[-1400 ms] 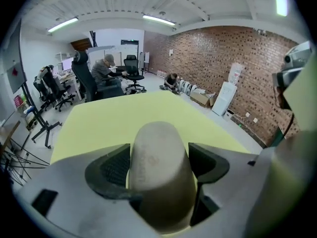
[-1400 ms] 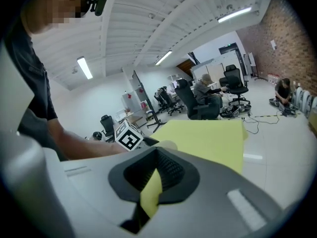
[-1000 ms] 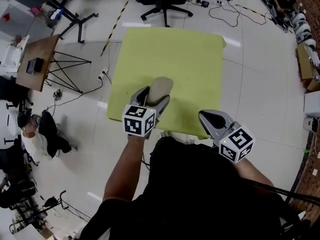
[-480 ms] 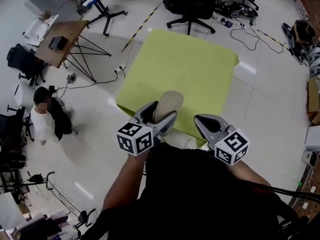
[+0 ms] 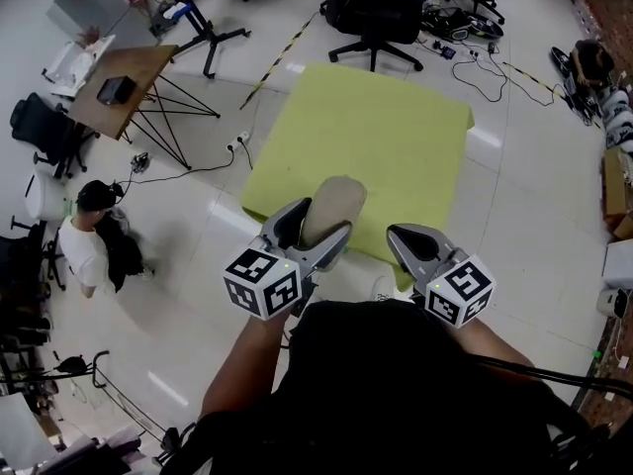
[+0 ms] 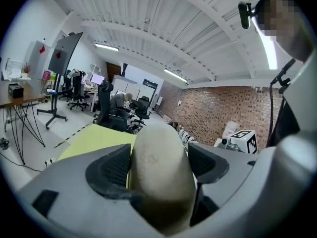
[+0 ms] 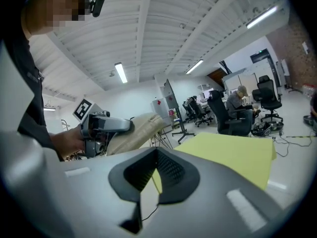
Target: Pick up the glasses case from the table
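Left hand-held gripper [image 5: 315, 222] pinches the glasses case [image 5: 336, 196], seemingly lifted off the bench [image 5: 386, 132]; next, hold steady; right hand-held gripper [image 5: 406, 236] pressed together

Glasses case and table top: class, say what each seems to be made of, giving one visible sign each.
Beige oval glasses case: probably faux leather or fabric over a stiff shell; dull, finely textured, no gloss. Yellow-green square table top: likely cloth or felt cover; flat matte colour, no glare.
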The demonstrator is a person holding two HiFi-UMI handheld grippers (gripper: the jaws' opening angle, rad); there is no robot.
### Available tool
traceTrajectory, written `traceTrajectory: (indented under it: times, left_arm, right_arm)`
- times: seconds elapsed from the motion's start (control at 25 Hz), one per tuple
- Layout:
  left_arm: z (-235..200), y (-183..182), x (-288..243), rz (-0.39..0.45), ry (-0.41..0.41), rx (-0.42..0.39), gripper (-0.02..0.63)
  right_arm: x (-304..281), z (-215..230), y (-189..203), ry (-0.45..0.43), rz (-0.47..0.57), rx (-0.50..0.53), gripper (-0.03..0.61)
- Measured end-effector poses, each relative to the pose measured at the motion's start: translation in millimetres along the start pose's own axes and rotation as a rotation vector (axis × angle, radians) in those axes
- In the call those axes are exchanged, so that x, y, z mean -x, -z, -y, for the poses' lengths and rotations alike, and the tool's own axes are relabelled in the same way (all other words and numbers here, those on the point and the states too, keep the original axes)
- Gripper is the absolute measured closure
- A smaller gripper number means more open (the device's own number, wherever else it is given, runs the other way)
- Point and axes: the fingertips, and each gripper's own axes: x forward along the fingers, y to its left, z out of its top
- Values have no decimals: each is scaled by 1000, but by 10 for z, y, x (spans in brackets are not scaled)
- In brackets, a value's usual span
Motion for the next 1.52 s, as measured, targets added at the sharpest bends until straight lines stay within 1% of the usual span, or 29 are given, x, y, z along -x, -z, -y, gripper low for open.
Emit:
traceTrajectory:
  times: [0.2, 0.36, 0.48, 0.68, 0.88, 1.0, 1.2, 1.32, 1.52]
  left_arm:
    - [-128, 79, 421, -13, 67, 4, 245]
    - [-293, 202, 730, -32, 117, 9, 245]
    - [-371, 286, 904, -45, 157, 8, 245]
    - [-395, 344, 1064, -51, 228, 19, 245]
    - [-278, 394, 1090, -55, 270, 14, 245]
    - [-151, 425, 1076, -53, 275, 7, 245]
    - [-73, 361, 1056, -37, 236, 12, 245]
    - [62, 331, 996, -21, 222, 17, 245]
    - [265, 273, 891, -3, 207, -4, 247]
  right_arm:
    - [-203, -438, 76, 56, 9, 0, 575]
    - [-320, -737, 187, 129, 20, -9, 575]
    - [-295, -931, 273, 202, 28, -12, 575]
    - [-104, -1097, 369, 331, 37, -11, 577]
    - [175, -1127, 428, 420, 52, -14, 577]
    - [279, -1087, 437, 425, 68, -15, 577]
    - [309, -1049, 259, 375, 82, 16, 577]
    - [434, -986, 169, 357, 85, 39, 577]
    - [588, -857, 194, 331, 74, 45, 577]
